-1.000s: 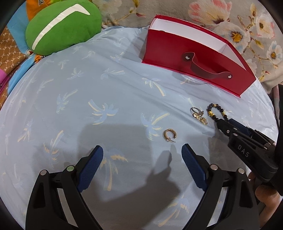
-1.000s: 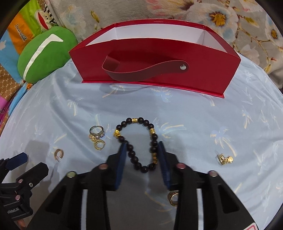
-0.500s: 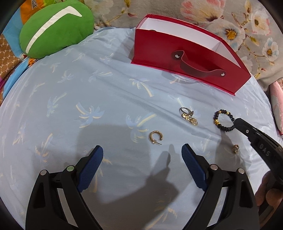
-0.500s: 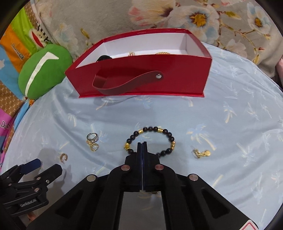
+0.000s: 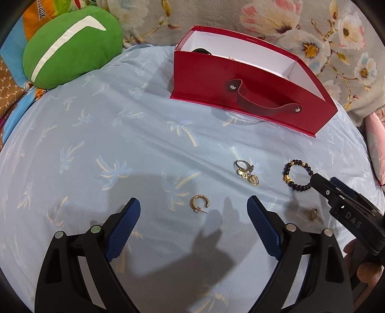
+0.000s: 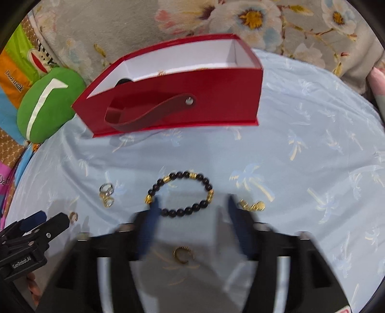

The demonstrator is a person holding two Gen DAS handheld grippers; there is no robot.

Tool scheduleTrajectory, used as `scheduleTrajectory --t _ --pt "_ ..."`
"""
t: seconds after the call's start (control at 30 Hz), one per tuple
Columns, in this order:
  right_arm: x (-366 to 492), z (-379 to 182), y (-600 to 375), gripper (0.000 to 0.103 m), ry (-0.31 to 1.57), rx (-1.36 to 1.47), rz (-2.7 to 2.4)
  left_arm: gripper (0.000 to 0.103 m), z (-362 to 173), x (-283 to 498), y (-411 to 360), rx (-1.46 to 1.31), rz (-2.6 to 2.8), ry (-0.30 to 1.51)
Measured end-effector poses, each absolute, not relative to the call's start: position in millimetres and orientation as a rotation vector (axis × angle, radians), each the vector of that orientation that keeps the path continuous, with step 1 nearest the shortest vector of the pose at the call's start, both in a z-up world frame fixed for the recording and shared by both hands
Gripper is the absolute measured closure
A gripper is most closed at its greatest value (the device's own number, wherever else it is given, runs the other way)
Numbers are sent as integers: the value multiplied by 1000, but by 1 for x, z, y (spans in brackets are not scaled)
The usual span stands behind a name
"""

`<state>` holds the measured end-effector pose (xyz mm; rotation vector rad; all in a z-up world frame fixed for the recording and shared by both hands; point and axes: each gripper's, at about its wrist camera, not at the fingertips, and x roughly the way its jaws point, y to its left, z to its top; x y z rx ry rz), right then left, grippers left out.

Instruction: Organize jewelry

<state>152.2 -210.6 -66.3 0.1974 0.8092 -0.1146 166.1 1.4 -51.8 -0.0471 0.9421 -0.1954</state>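
A black and gold bead bracelet (image 6: 181, 195) lies on the blue palm-print cloth, just ahead of my right gripper (image 6: 192, 214), whose jaws stand open and blurred; it also shows in the left wrist view (image 5: 296, 175). My left gripper (image 5: 193, 216) is open and empty, a gold hoop earring (image 5: 199, 203) lying just ahead between its fingers. A ring cluster (image 5: 246, 171) lies right of the hoop. A small gold hoop (image 6: 182, 254) lies under the right gripper, a gold charm (image 6: 252, 205) to its right. The red box (image 6: 168, 96) stands behind, some jewelry inside.
A green cushion (image 5: 69, 43) lies at the back left of the cloth. Floral fabric (image 6: 216, 21) runs behind the box. The cloth (image 5: 96, 134) curves down at its edges. The right gripper's body (image 5: 346, 211) reaches in from the right in the left wrist view.
My right gripper was shut at the bracelet half a second ago and has now sprung open, with the bracelet lying on the cloth. My left gripper stayed open, shifting slightly.
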Motion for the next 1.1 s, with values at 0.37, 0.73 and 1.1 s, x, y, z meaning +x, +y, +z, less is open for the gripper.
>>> scheduleTrajectory --t 0.37,0.73,1.1 --pt "185 -87 -182 27 890 132 -91 15 -51 186 -6 -54 -195 935" --pt "186 -83 -206 89 881 154 -136 15 -52 193 -16 -71 -258 948" --pt "166 -68 -222 103 849 203 -144 27 -72 215 -59 3 -264 957"
